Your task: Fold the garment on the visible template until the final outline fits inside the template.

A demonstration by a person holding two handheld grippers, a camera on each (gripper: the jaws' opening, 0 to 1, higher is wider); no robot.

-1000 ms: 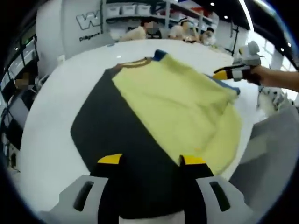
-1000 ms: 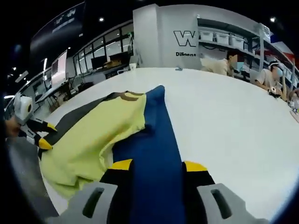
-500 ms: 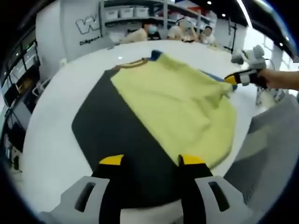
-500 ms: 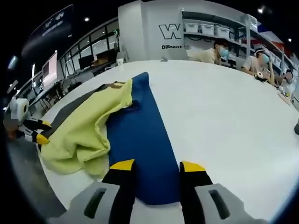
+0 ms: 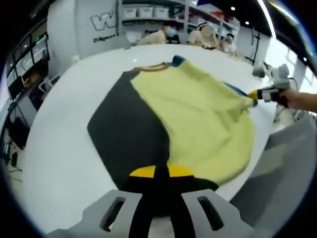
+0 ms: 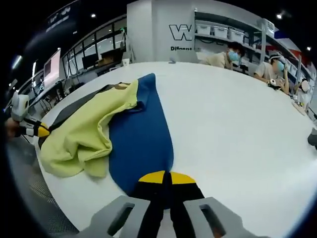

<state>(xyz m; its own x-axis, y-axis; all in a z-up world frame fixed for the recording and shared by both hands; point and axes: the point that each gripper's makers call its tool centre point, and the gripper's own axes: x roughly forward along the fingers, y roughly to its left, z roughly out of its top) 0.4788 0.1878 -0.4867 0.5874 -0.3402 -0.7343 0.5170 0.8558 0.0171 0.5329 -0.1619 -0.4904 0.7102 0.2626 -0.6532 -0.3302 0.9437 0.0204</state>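
Observation:
A garment with a black panel [image 5: 129, 134], a yellow panel [image 5: 198, 124] and a blue panel [image 6: 141, 144] lies spread on a white round table [image 5: 59, 148]. In the left gripper view my left gripper [image 5: 154, 172] is shut on the near hem of the black panel. My right gripper [image 6: 166, 177] is shut on the near edge of the blue panel. The yellow panel [image 6: 84, 139] lies rumpled over the blue one. The right gripper [image 5: 257, 93] comes in from the right at the yellow edge, held by a hand. The left gripper [image 6: 37, 131] sits at the far left of the right gripper view.
Several people [image 5: 168, 33] sit at the table's far side, below shelves with white bins [image 6: 223, 34]. The table's near edge [image 6: 74, 198] drops to a grey floor [image 5: 282, 168]. Bare white tabletop [image 6: 237, 124] stretches to the right of the blue panel.
Both grippers stood open over the garment's near edge; now each has shut on the hem. The yellow panel has bunched further off the blue one.

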